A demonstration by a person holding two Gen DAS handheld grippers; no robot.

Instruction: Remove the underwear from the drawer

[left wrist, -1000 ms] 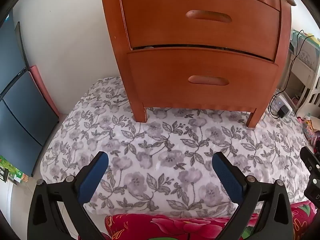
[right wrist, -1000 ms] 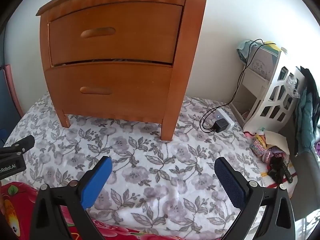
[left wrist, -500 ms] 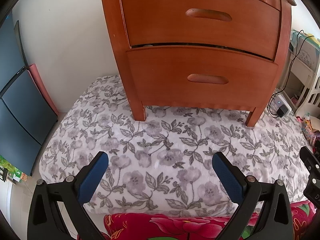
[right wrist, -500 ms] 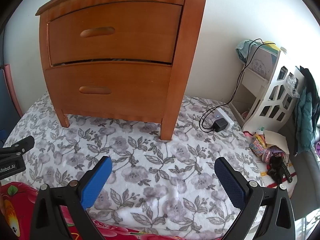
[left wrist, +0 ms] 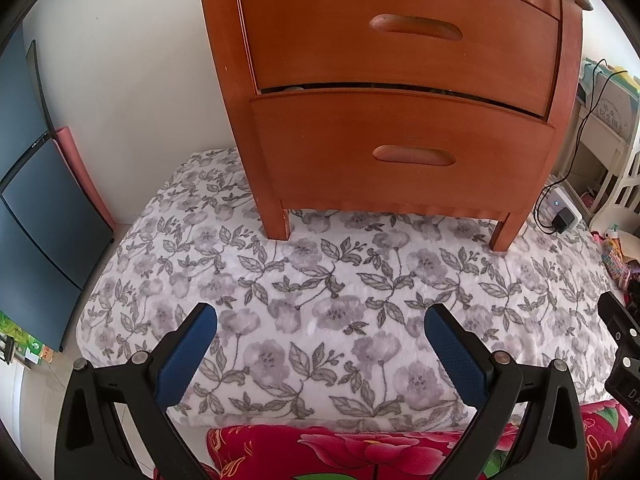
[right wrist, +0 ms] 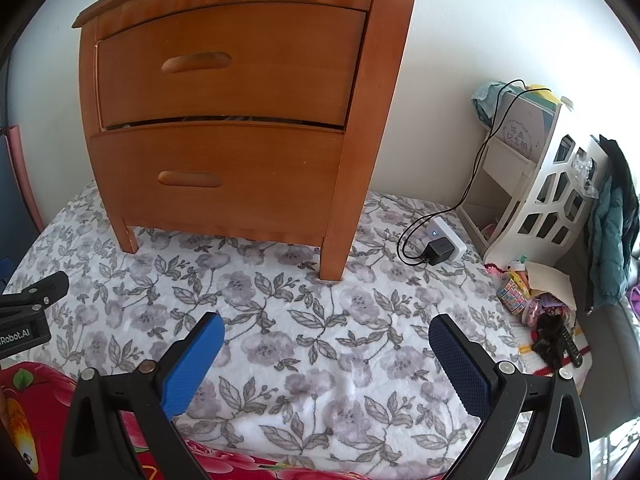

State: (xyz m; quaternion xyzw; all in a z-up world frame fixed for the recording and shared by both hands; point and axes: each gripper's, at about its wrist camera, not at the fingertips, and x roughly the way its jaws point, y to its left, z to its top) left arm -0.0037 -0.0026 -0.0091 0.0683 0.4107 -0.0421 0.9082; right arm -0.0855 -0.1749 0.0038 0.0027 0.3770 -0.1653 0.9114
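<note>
An orange-brown wooden two-drawer nightstand (left wrist: pixel 400 96) stands on a white blanket printed with grey flowers (left wrist: pixel 320 300). Both its drawers are pushed in, and the underwear is out of sight, presumably inside one of them. The left gripper (left wrist: pixel 320 344) and the right gripper (right wrist: pixel 326 354) hang in front of the nightstand, well short of it, each with blue-padded jaws spread wide and holding nothing. The lower drawer (left wrist: pixel 404 152) has an oval recessed handle (left wrist: pixel 414 155) at the middle of its front; that rigid slot looks like the place to hook a finger and pull. The underwear itself should be light, soft and limp, best pinched at a bunched fold.
</note>
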